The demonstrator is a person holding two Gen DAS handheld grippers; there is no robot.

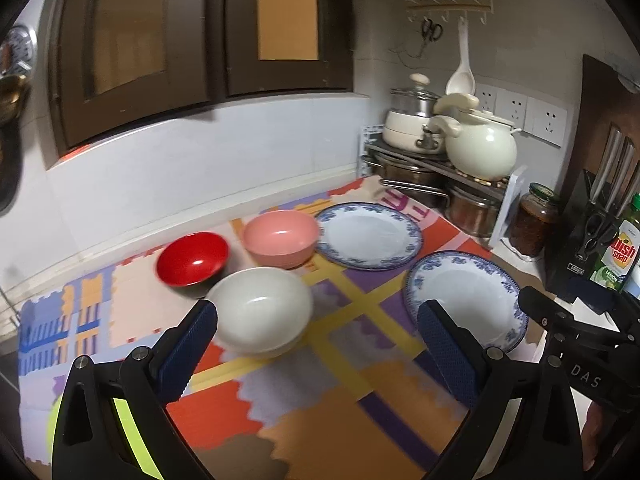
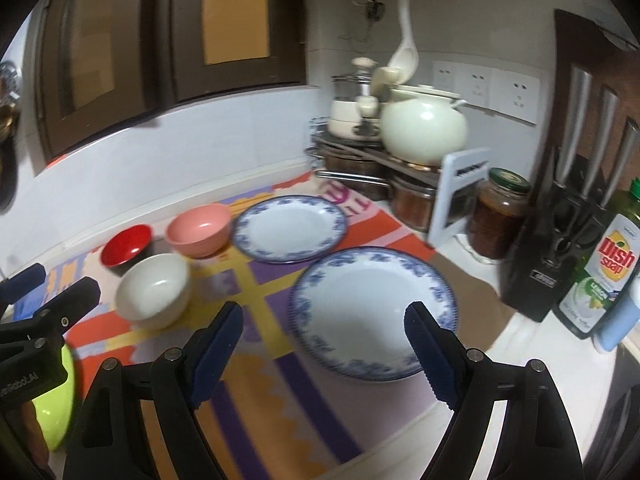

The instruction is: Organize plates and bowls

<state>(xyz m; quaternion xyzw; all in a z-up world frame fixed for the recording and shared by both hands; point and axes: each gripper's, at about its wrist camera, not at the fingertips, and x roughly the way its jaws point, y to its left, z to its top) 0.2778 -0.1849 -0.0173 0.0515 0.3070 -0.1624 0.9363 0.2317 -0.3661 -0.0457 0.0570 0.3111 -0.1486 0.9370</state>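
Kitchen counter, patterned mat [image 1: 352,392] over worktop, pot rack in corner.

Left wrist view: left gripper [image 1: 318,328] spread wide, empty, above mat. White bowl [image 1: 262,308] just beyond left finger; red bowl [image 1: 192,258] and pink bowl [image 1: 282,238] behind, near each other. Far plate [image 1: 370,236] and near plate [image 1: 466,300] apart, unstacked.

Right wrist view: right gripper [image 2: 324,328] released, empty, lined up toward near plate [image 2: 374,312]. Lower one pad under rim, other above; pinch rim only. Lift level, clear of jar [image 2: 498,218]. Set down centred on far plate [image 2: 290,226].
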